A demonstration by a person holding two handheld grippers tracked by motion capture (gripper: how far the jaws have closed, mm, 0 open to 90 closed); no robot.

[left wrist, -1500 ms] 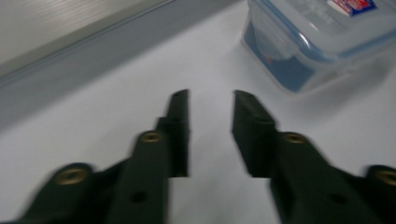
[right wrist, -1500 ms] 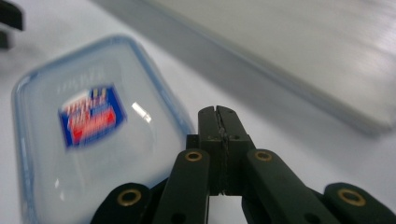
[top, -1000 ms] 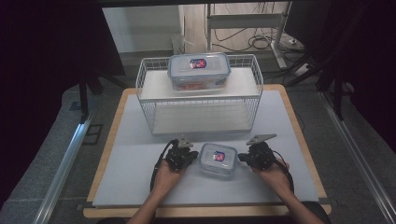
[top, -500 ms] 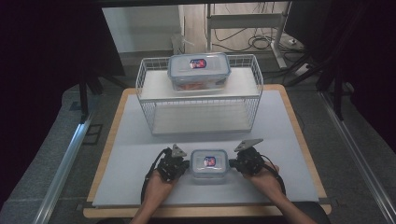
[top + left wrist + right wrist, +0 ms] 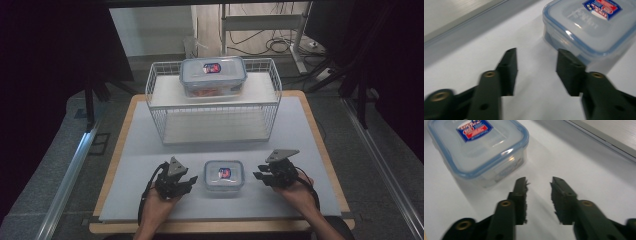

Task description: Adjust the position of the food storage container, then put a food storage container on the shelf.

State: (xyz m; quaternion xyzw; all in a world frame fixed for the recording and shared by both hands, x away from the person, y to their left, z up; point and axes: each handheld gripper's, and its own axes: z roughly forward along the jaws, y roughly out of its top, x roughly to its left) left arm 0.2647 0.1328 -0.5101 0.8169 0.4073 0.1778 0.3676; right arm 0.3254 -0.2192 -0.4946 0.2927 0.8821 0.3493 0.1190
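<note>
High view: both claws [image 5: 192, 181] parted, empty.

Left tongs [image 5: 187, 181] and right tongs [image 5: 260, 175], one in each hand, point inward toward each other; both pairs of jaws have just been opening, with nothing between them.

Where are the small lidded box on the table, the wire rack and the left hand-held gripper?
small lidded box [image 5: 224, 174]: high view, on its clear lid.
wire rack [image 5: 215, 119]: high view, on its front wire wall.
left hand-held gripper [image 5: 192, 180]: high view, midway between its fingertips.
</note>
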